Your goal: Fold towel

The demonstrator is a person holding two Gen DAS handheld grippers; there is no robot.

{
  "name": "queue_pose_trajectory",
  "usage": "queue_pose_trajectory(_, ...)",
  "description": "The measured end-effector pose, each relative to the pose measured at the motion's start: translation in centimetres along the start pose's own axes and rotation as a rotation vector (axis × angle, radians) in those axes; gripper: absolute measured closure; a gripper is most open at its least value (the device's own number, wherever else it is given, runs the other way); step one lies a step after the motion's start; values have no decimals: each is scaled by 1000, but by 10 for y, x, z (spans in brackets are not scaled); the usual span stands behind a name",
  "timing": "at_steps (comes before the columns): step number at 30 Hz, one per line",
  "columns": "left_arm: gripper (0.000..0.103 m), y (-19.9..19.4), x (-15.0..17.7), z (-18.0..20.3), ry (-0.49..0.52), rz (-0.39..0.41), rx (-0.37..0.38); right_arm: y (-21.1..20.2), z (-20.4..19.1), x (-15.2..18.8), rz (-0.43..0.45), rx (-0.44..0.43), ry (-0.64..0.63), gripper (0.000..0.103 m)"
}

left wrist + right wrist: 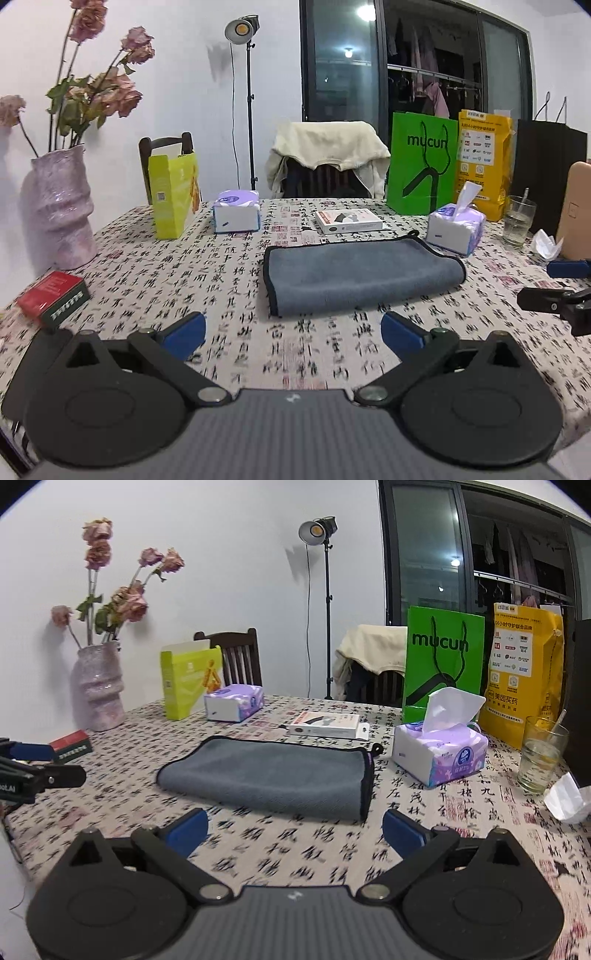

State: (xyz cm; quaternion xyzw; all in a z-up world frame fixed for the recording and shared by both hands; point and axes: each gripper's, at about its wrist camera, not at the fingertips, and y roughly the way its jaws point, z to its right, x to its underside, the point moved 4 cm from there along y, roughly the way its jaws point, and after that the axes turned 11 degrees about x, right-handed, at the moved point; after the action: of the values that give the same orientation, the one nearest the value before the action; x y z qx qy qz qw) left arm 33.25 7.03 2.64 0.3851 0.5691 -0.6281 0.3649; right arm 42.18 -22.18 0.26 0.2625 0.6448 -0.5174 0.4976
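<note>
While both pairs of blue-padded fingers stand spread wide and grasp nothing, the left gripper and the right gripper hover low over the near part of the bench, whose cloth is printed with black calligraphy. Each gripper points at the towel from its own side, and the tip of each one shows at the edge of the other's view.

Just beyond the fingers lies the grey towel, folded over into a flat oblong with a dark-trimmed edge and a small loop at its far corner; it rests on the cloth, apart from both grippers. A red and green box sits off to the left near the bench edge. Behind the towel is a flat white box, and to its right an open pack of tissues with one sheet sticking up. A drinking glass stands further right beside a crumpled tissue.

Farther back stand a second tissue pack, a lime-green carton, a pink vase of wilted roses, a green paper bag and a yellow bag. Beyond the bench are chairs, one draped in a cream garment, and a lamp on a stand.
</note>
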Motion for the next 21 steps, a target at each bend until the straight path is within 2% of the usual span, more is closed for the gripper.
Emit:
queue_pose_trajectory(15, 0, -91, 47, 18, 3, 63, -7, -103, -37, 45, 53, -1, 8, 0)
queue_pose_trajectory(21, 0, -118, 68, 26, 3, 76, -12, -132, -51, 67, 58, -9, 13, 0)
